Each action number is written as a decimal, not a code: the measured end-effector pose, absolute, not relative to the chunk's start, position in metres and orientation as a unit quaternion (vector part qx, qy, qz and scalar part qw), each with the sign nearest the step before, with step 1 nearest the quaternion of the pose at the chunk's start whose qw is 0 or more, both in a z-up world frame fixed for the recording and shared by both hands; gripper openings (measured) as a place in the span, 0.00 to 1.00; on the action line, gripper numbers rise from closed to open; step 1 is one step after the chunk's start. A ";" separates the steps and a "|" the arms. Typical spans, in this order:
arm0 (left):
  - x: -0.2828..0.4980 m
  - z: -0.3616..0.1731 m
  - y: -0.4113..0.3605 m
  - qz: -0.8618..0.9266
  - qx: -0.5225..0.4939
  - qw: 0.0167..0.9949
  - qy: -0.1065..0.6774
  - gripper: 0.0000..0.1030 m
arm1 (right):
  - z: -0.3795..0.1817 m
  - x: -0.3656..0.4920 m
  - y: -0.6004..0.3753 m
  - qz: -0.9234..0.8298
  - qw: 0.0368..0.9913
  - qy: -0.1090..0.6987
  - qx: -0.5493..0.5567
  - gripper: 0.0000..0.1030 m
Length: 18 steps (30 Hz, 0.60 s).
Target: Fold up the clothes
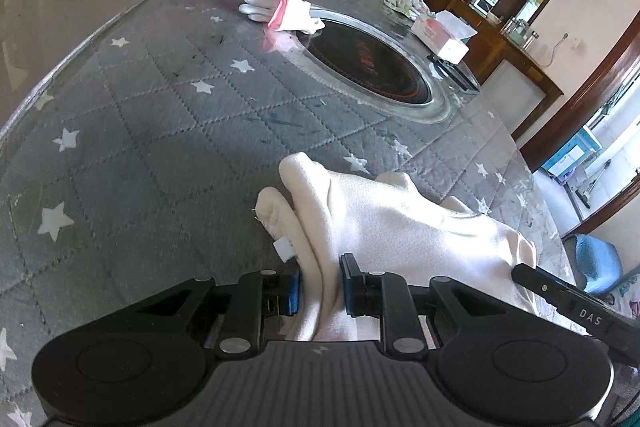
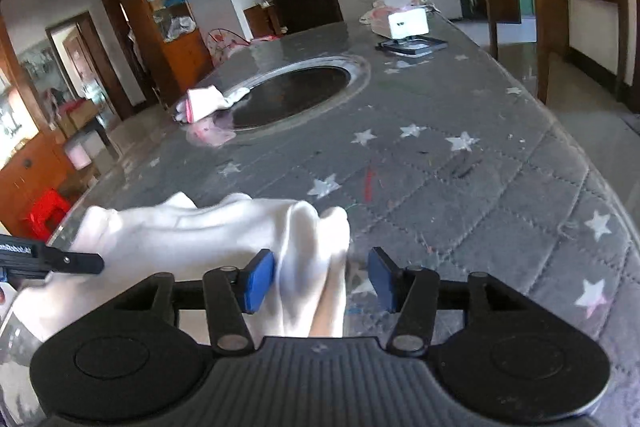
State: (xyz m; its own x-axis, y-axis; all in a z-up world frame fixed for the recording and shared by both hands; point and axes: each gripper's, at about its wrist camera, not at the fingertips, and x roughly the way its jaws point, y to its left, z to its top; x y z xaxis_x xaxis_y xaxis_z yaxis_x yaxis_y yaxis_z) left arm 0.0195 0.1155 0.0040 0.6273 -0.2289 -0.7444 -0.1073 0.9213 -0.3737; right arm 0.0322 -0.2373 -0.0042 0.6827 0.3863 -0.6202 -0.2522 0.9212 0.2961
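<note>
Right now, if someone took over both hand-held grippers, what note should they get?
Left hand-held gripper: shut on a bunched edge of the white garment.
Right hand-held gripper: open, cloth between its pads but not pinched.
The garment lies crumpled at the near edge of the grey star-print table.
A smaller white and pink piece lies beside the round cooktop, apparently folded.
Done: no clear fold on the white garment yet.
Left: spread it, fold it, set it aside.
</note>
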 end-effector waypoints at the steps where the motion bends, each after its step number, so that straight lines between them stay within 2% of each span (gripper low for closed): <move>1: 0.020 0.005 0.114 -0.034 -0.189 0.882 0.430 0.21 | -0.004 0.031 -0.235 0.185 0.910 0.358 0.097 0.43; 2: 0.021 0.005 0.112 -0.033 -0.182 0.884 0.430 0.21 | -0.004 0.031 -0.232 0.191 0.909 0.358 0.099 0.36; 3: 0.022 0.007 0.109 -0.032 -0.172 0.886 0.429 0.21 | -0.004 0.031 -0.231 0.193 0.908 0.357 0.100 0.22; 4: 0.023 0.008 0.106 -0.029 -0.162 0.889 0.428 0.21 | -0.004 0.030 -0.229 0.196 0.908 0.357 0.102 0.16; 7: 0.024 0.015 0.099 -0.026 -0.138 0.894 0.425 0.18 | 0.001 0.025 -0.230 0.201 0.909 0.347 0.111 0.12; 18: 0.032 0.050 0.053 -0.067 -0.094 0.911 0.396 0.15 | 0.055 0.001 -0.254 0.186 0.937 0.280 0.091 0.11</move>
State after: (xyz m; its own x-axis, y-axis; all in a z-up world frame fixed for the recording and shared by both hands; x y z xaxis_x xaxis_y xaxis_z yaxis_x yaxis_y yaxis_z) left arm 0.0318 0.0526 0.0502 0.6776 -0.1959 -0.7089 0.0466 0.9734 -0.2245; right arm 0.0009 -0.2537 0.0554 0.7739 0.3995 -0.4914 -0.2972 0.9143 0.2752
